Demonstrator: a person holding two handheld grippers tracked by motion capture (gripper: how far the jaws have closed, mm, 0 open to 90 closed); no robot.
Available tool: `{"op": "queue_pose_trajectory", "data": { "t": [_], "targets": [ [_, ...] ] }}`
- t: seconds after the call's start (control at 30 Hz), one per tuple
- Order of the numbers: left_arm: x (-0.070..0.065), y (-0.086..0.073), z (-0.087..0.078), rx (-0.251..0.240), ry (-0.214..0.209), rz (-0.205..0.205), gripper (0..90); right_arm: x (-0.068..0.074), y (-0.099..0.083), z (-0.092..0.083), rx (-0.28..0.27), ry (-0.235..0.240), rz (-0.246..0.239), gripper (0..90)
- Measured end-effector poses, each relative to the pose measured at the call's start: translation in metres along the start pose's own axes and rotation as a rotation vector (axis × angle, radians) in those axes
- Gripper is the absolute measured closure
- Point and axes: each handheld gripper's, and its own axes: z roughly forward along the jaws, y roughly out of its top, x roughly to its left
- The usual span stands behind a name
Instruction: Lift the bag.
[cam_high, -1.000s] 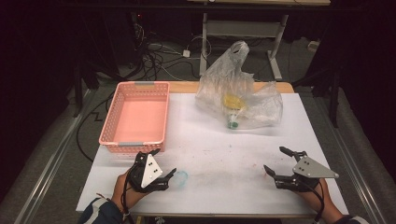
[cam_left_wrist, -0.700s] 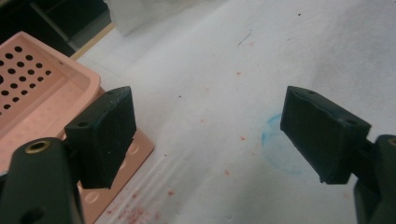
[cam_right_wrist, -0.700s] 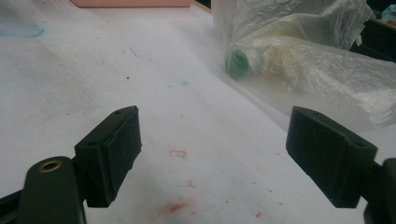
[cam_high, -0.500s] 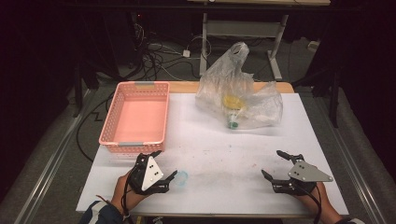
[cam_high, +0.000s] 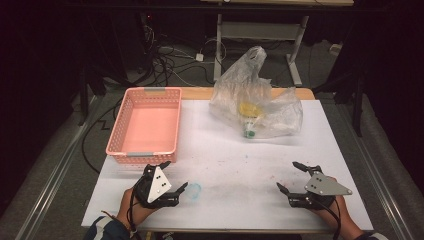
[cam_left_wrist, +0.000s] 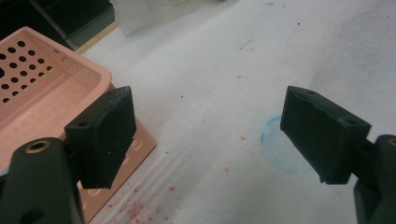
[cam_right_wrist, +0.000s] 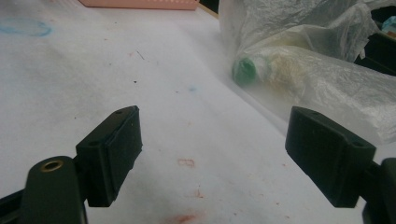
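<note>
Both grippers rest low at the near edge of the table (cam_high: 225, 165), each in a person's hand, and neither holds anything. Taking the pink basket (cam_high: 145, 125) as the landmark: the left gripper (cam_high: 172, 176) sits just in front of the basket's near right corner, its jaws spread wide with nothing between them. In the left gripper view, one jaw hangs over the basket's corner (cam_left_wrist: 56, 93) and the other stands over a faint blue ring (cam_left_wrist: 280, 149) drawn on the tabletop; the white surface lies bare between them, speckled with small red marks.

The right gripper (cam_high: 290, 176) lies well to the right of the basket, near the table's front right corner, and its jaws are likewise released, parted wide over empty table. It carries a grey three-cornered plate (cam_high: 325, 185) on top.

The bag (cam_high: 255, 102), a crumpled clear plastic one, lies on the table to the right of the basket, at about the same depth and apart from it. Through the plastic a yellow shape (cam_high: 247, 108) and a green cap (cam_high: 248, 133) show. In the right gripper view the bag (cam_right_wrist: 327, 70) is ahead of the parted jaws and off to their right, with the green cap (cam_right_wrist: 245, 72) facing the gripper; the basket's edge (cam_right_wrist: 140, 3) shows at the far top. The bag is well apart from both grippers and untouched.

Behind the basket, cables (cam_high: 170, 65) lie on the dark floor.
</note>
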Motion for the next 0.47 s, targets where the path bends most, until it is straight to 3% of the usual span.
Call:
{"op": "queue_pose_trajectory", "data": {
  "t": [0.47],
  "targets": [
    [0.0014,0.0008,0.0069,0.013,-0.016,-0.010,17.9,-0.0029,-0.0005,-0.0012,-0.006,-0.006,-0.002,18.9]
  ]
}}
